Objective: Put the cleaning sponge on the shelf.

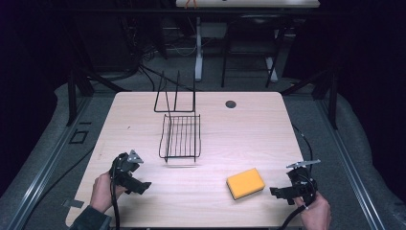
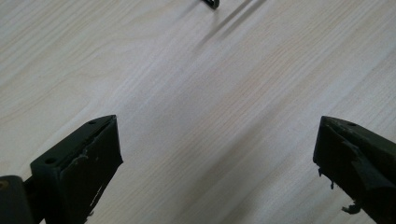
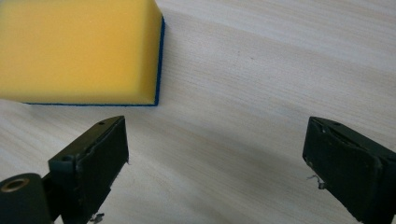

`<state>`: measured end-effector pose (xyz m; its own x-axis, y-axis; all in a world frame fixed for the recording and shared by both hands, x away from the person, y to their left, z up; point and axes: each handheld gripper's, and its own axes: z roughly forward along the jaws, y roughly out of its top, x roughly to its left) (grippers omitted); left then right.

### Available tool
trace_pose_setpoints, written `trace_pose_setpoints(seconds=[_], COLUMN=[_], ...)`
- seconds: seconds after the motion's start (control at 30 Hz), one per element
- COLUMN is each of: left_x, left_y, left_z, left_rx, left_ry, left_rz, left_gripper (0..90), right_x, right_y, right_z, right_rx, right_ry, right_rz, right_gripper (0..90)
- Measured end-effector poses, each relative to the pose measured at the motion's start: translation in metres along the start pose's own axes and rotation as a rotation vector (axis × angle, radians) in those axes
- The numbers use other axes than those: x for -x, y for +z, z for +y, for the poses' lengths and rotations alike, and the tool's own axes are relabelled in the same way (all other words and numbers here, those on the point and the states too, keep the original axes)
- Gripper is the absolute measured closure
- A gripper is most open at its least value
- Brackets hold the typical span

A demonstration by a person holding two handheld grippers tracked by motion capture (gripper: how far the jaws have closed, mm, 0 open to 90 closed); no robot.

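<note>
A yellow sponge (image 1: 245, 183) with a blue underside lies on the light wood table (image 1: 239, 134), front right of centre. My right gripper (image 1: 279, 192) sits just right of it, open and empty; in the right gripper view the sponge (image 3: 79, 51) lies beyond the left jaw and my gripper (image 3: 217, 158) has only bare table between its jaws. My left gripper (image 1: 142, 186) rests near the front left, open. In the left gripper view, my gripper (image 2: 217, 158) stands open over bare wood. A black wire rack (image 1: 181, 136) stands mid-table.
The rack's tall upright wire dividers (image 1: 174, 93) rise toward the table's far edge. A small dark round spot (image 1: 231, 104) marks the far right part of the table. A corner of the rack (image 2: 212, 3) shows at the top of the left gripper view.
</note>
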<state>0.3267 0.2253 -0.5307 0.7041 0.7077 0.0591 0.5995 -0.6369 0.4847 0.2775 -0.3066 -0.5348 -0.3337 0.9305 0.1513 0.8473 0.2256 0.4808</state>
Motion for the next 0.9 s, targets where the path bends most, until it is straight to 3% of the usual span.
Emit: trace_pose_setpoints(seconds=[0.43,0.6,0.9], left_x=[0.001,0.001,0.013], left_y=[-0.001,-0.004,-0.004], left_z=[0.003,0.003,0.009], left_rx=[0.007,0.043,0.036], left_ry=[0.001,-0.004,0.03], left_rz=[-0.004,-0.038,-0.082], left_gripper=[0.3,0.2,0.2], right_x=[0.0,0.0,0.001], right_y=[0.001,0.0,0.001], right_z=[0.001,0.001,0.001], right_rx=[-0.004,-0.003,-0.007], right_ry=[0.001,0.003,0.003], right_rz=[0.001,-0.009,-0.012], right_gripper=[6.5,6.6,6.7])
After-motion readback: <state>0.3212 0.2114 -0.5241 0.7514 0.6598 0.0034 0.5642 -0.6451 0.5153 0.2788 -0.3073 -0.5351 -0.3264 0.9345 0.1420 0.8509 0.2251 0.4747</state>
